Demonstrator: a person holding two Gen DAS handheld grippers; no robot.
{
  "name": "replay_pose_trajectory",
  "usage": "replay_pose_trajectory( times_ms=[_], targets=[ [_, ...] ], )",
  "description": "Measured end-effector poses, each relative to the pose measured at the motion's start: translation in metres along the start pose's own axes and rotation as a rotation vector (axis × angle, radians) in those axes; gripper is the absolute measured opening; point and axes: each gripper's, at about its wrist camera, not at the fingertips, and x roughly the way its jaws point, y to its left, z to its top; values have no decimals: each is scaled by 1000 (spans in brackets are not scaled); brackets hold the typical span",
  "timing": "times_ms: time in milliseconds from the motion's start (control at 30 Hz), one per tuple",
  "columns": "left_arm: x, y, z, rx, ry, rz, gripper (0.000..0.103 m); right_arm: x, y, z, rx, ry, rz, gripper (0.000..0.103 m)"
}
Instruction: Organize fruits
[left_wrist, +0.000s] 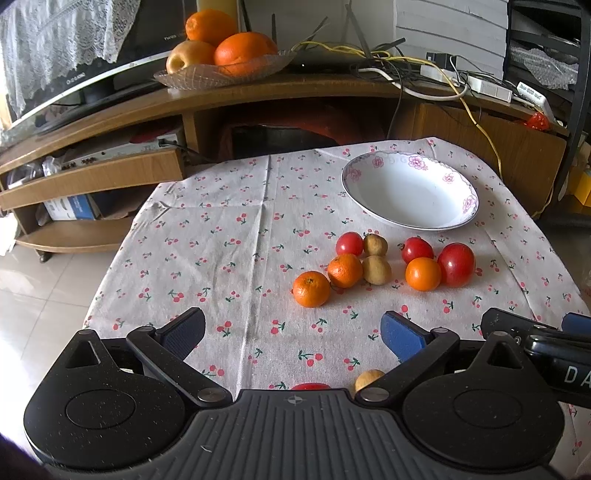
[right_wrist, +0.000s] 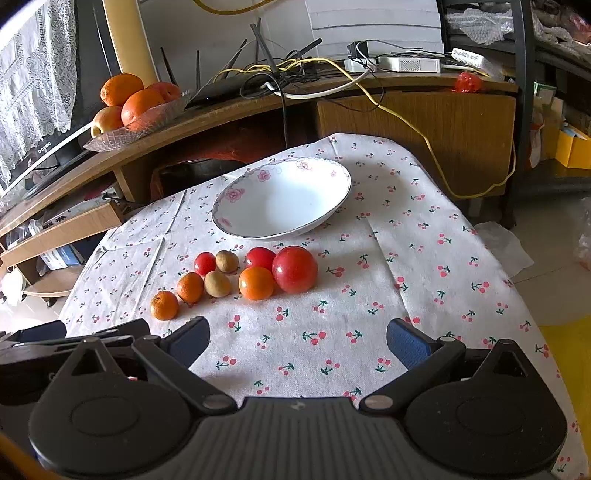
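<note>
Both tools stand wide open with nothing between their blue pads. The left tool (left_wrist: 291, 334) hovers low over the near part of the surface (left_wrist: 229, 221), which wears a cherry-print cloth; the right tool (right_wrist: 297, 341) sits just beside it on its right, its black arm crossing the lower right corner of the left wrist view.

Ahead of the left tool and a little to its right lies the fruit cluster: three small oranges (left_wrist: 311, 289), three red tomatoes (left_wrist: 456, 264) and two brown longan-like fruits (left_wrist: 376, 270), most touching a neighbour, the nearest orange slightly apart. Beyond them, apart from the fruit, stands an empty white bowl (left_wrist: 410, 190) with pink flowers on its rim, near the far edge of the cloth.

Straight ahead and left of the left tool, the cloth is bare up to its far and left edges. Right under the left tool, a red fruit (left_wrist: 309, 386) and a brown one (left_wrist: 367, 378) peek out, mostly hidden.
</note>
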Motion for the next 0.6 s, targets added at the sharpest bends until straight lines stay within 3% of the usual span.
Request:
replay_pose_trajectory(
  times_ms=[600],
  targets=[
    [1,-2,-1,3,6,2,101,3,-1,-1,-1,16,-4,102]
  ],
)
